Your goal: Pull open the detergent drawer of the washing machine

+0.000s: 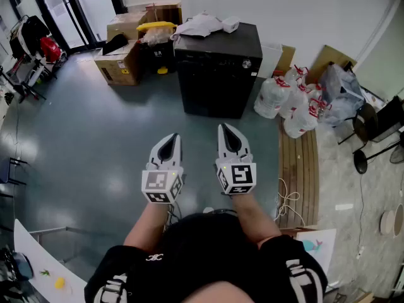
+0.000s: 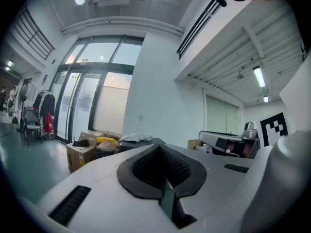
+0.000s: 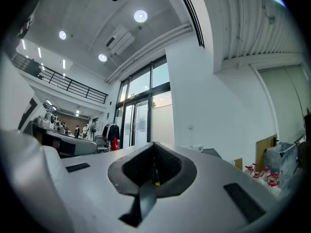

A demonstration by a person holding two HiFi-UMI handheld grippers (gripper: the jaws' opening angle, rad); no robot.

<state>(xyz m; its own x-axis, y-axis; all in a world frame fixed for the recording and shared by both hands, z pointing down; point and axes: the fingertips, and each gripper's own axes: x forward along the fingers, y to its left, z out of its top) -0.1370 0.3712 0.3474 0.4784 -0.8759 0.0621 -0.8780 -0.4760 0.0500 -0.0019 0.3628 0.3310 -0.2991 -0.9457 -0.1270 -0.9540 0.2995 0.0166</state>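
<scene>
While left gripper (image 1: pixel 169 139) and right gripper (image 1: pixel 228 132) hover, fingers pressed together, empty, washing machine (image 1: pixel 218 74) well ahead

Large open hall, lab or studio sort. Smooth grey floor (image 1: pixel 95 137). Tall glass doors (image 1: pixel 69 8) far left. High ceiling with round downlights (image 3: pixel 140 16), and railed mezzanine (image 3: pixel 73 87) above. Black washing machine (image 1: pixel 218 74) stands by far white wall, cardboard boxes (image 1: pixel 120 65) at its left, plastic water jugs (image 1: pixel 287 103) at its right. Clothes rack (image 3: pixel 111 134) near doors.
</scene>
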